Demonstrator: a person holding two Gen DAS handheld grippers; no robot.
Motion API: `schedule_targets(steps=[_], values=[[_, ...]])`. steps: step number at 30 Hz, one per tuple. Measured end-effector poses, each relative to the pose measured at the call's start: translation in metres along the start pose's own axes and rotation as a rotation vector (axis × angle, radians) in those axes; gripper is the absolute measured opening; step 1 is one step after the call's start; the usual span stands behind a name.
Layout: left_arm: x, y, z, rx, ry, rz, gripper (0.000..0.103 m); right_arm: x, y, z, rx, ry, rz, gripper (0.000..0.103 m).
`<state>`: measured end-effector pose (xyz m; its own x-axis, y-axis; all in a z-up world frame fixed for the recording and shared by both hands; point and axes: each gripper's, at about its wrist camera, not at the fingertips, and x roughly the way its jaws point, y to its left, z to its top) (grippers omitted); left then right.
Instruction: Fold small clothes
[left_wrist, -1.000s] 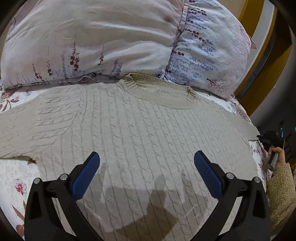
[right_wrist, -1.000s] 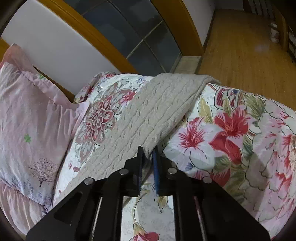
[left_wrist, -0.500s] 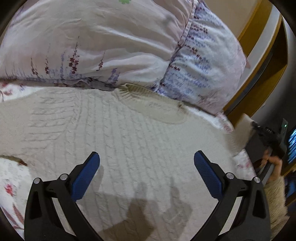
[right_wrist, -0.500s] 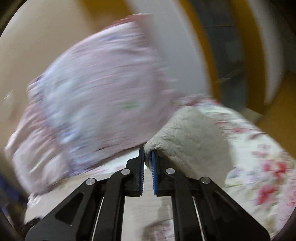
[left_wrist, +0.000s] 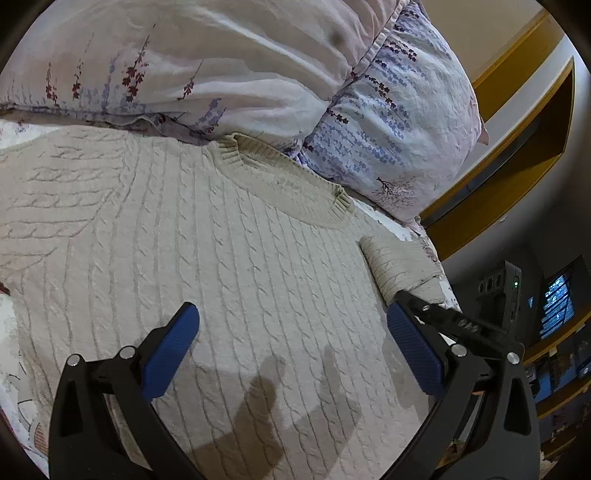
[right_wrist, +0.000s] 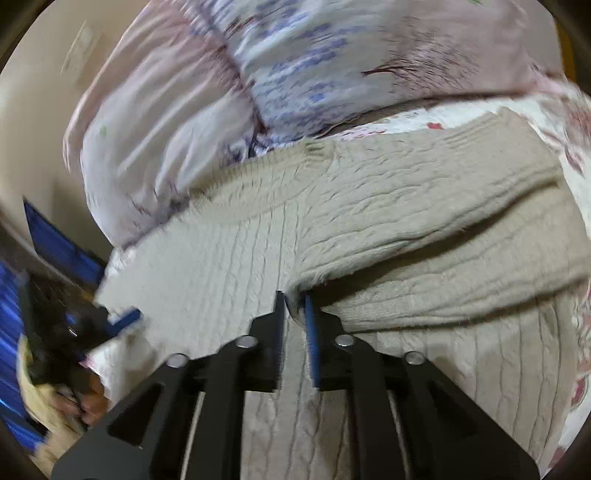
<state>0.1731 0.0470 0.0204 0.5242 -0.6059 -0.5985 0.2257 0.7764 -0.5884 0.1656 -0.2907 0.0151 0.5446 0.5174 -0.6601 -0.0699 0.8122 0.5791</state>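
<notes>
Two pillows (left_wrist: 229, 70) lean at the head of the bed (right_wrist: 576, 398), and everything below is placed from the sweater's ribbed collar (left_wrist: 291, 181), which lies just short of them. Spread flat on the floral bedding, the cream cable-knit sweater (left_wrist: 184, 251) reaches from that collar down toward both cameras. Its right sleeve (right_wrist: 424, 206) has been carried over the body and now lies in a thick roll across the chest, a little below the collar.

At the sleeve's end, the right claw (right_wrist: 294, 306) is opening; a tuft of knit still sits between its blue pads, so the cloth is being let go rather than gripped. Lower on the body, well below the collar, the left claw (left_wrist: 291, 343) hangs released and wide above the knit, holding nothing.

To do this fold well, I judge the right claw should part fully before it draws back, otherwise fuzzy yarn may snag and drag the sleeve off line. The sleeve looks bunched, so smoothing it flat and square to the collar would help. The left claw could press the body to stop it creeping.
</notes>
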Motion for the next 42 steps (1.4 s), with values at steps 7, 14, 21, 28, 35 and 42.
schedule_targets(steps=[7,14,21,28,35,42], values=[[0.007,0.008,0.0,-0.082,0.034,-0.071,0.1,-0.019,-0.04,0.021,0.228,-0.116,-0.013,0.059],[0.005,0.015,0.003,-0.127,0.034,-0.107,0.097,-0.017,-0.055,0.033,0.276,-0.204,-0.146,0.032],[0.005,0.014,0.007,-0.159,0.034,-0.161,0.097,-0.016,-0.003,0.039,0.034,-0.276,-0.21,0.012],[0.019,0.018,0.012,-0.251,0.049,-0.222,0.097,0.049,0.088,0.006,-0.287,-0.01,0.038,0.014],[0.025,0.024,0.016,-0.29,0.055,-0.193,0.09,0.06,0.069,-0.019,-0.15,0.141,0.108,0.044],[0.039,0.024,0.017,-0.322,0.071,-0.137,0.07,0.006,0.003,-0.026,0.108,0.042,0.064,0.057]])
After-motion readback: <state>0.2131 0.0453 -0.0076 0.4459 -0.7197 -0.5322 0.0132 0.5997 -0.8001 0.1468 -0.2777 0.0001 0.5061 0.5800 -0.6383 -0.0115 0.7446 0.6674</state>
